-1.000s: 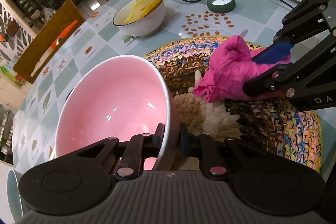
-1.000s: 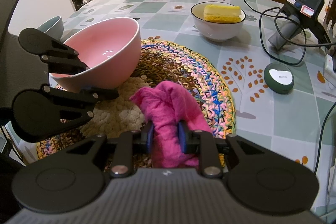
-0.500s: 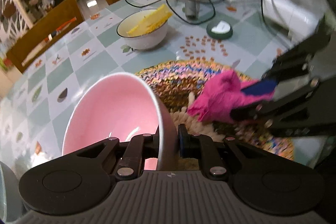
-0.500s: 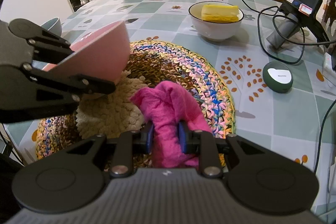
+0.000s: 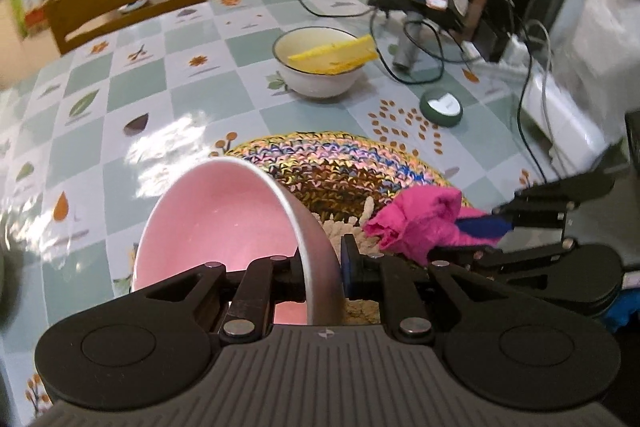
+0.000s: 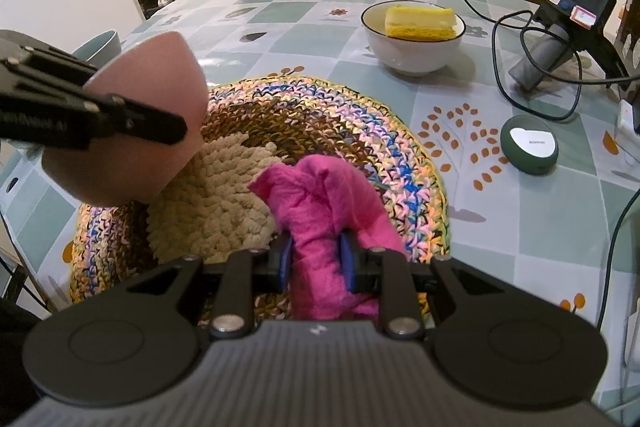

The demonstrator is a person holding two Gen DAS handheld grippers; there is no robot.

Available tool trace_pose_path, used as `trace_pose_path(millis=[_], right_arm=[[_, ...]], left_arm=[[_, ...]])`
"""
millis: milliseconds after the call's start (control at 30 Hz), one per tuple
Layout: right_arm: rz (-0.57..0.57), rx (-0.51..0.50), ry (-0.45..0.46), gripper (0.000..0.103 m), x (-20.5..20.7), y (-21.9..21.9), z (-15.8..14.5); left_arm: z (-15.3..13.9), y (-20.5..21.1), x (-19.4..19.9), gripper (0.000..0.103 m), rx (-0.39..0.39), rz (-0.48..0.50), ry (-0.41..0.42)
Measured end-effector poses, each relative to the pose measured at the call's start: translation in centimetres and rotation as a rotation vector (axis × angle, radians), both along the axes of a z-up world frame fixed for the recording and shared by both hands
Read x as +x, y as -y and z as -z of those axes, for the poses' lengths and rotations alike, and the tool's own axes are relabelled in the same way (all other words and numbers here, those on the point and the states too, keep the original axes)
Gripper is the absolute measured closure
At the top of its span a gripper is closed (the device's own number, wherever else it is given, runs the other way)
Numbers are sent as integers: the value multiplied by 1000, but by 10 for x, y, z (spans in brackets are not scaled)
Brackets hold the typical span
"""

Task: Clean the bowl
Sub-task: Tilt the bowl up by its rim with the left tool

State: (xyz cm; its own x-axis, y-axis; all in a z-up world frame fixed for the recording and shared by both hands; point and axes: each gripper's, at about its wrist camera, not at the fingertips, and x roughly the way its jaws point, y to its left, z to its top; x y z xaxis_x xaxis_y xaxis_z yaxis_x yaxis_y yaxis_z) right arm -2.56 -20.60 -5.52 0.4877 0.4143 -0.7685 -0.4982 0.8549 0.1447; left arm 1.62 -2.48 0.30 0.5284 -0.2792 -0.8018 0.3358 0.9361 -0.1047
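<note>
Left wrist view: the left tongs (image 5: 322, 269) are seen at lower centre, closed on the wall of the pink bowl (image 5: 216, 223), one finger inside the pink interior and the other against the pale outer wall. The bowl is held tilted, its opening turned toward the left of the frame, above the multicoloured crocheted mat (image 5: 340, 167). At right of centre, the right tongs (image 5: 472, 235) are seen from the side, clamped on a magenta cloth (image 5: 416, 219), which lies just beside the bowl's outer wall without visible contact.

Right wrist view: the right tongs (image 6: 316, 261) occupy lower centre, their blue-padded fingers pressed into the magenta cloth (image 6: 320, 203), which bulges up between them. The pink bowl (image 6: 140, 115) appears at middle left, raised over a beige knitted pad (image 6: 216, 203) on the crocheted mat (image 6: 344, 131), with a finger of the left tongs (image 6: 132, 125) across its outer wall. Lettering on that finger is too blurred to be read.

On the checked surface (image 6: 288, 39), a white bowl (image 6: 412, 43) holding a yellow sponge (image 6: 420, 23) is seen at upper centre. A green puck-shaped device (image 6: 528, 145) at right carries a small white label whose writing cannot be made out. A handheld device on a stand (image 6: 560, 23), with small unreadable stickers, is shown at upper right.
</note>
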Motion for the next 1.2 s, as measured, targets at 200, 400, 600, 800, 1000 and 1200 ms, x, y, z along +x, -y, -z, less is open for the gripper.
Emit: trace_pose_path(millis=[200,400,600,800,1000,1200], right_arm=[[32,1,-14,77,-1,-2,0],[79,0,-26,77,-1,-6,-1],[140,-13,-33,79,-4,-11,-3],[180,7,-29,82,-8,-16,-13],[228,35,-6,82,-13,-23,-25],[254,116,-13,82,-16,-24,-41]], left_arm=[[-3,-14,-1,86,-55,-33,-34],[-3,-25,0,86,-98,-13,-48],[-4,-34,-1,87,-132,32,-57],[-8,-51,-3,88,-199,70,-66],[-10,-70,-4,89,-264,103,-64],[-6,-82,-7,90,-292,135,-52]])
